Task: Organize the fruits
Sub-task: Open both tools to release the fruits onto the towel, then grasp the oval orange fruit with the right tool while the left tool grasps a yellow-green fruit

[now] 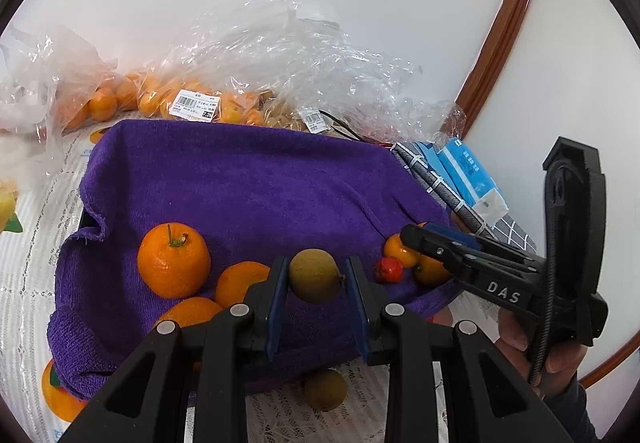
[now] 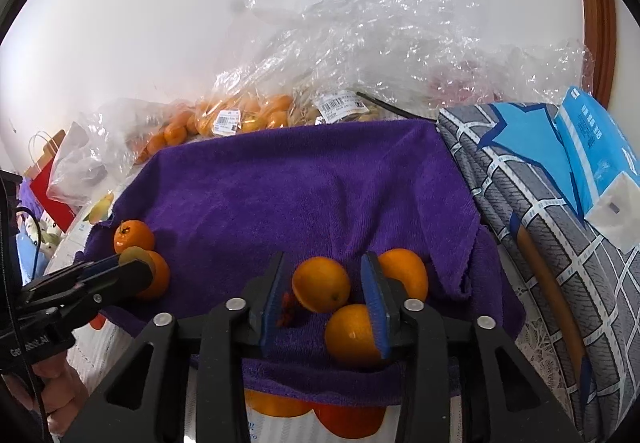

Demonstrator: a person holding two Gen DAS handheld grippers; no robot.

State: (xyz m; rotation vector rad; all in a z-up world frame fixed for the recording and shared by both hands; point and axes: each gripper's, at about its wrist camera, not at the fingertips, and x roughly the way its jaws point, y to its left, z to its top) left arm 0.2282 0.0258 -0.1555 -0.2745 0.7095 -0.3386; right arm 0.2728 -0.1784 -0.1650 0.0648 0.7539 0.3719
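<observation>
Left tongs are clamped on a small brownish-green round fruit dead centre in the lower half of the left view, hanging over the purple towel that lines the tray on the desk. Big orange sits lower left on the towel, with two more beside it. Right tongs stand a bit apart around an orange in the lower middle of the right view; pads don't look like they're pressing it. Two other oranges and a tiny red fruit crowd there too. Bags of oranges sit behind the towel, upper left, under crinkly plastic.
</observation>
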